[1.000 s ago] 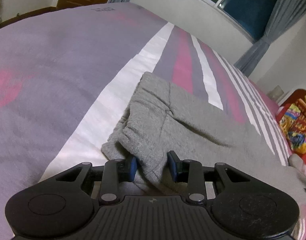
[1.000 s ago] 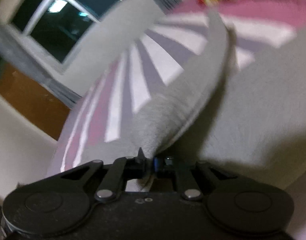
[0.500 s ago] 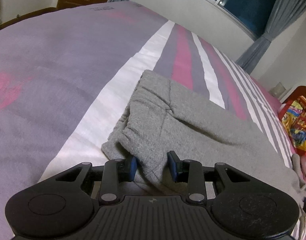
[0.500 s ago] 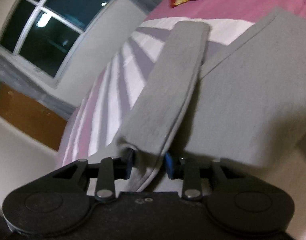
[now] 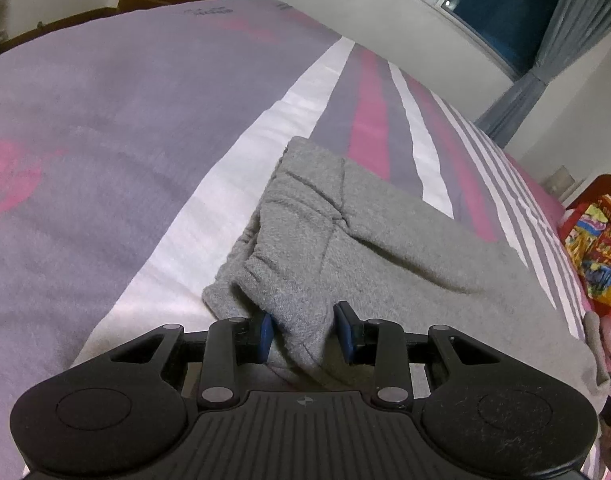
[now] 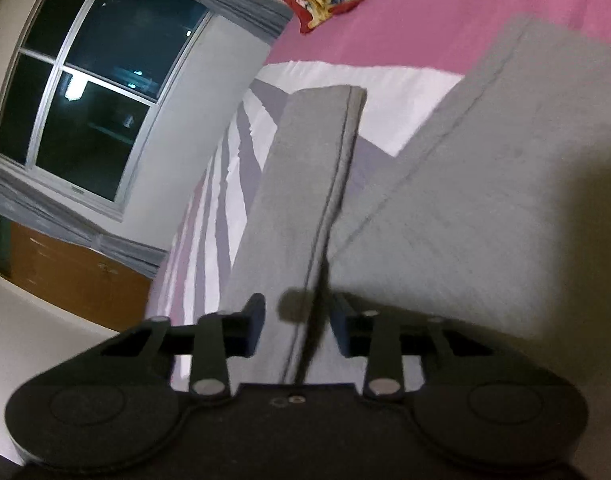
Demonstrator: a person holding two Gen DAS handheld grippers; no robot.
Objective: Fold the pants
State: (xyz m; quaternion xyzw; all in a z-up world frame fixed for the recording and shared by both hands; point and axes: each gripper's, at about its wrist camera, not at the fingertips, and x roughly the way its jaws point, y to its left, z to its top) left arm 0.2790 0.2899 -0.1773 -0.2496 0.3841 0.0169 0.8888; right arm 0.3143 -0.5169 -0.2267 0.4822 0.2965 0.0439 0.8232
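On bed (image 5: 105, 128): right tongs (image 6: 297, 328) loosened, then partly reclosing round pants (image 5: 385, 248) leg, pads clear; leg laid down; left tongs (image 5: 303, 332) part-open astride waistband, unmoved; next fold due.

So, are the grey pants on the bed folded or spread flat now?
Folded at least once: the grey pants show doubled layers at the waistband, and one leg lies over the rest.
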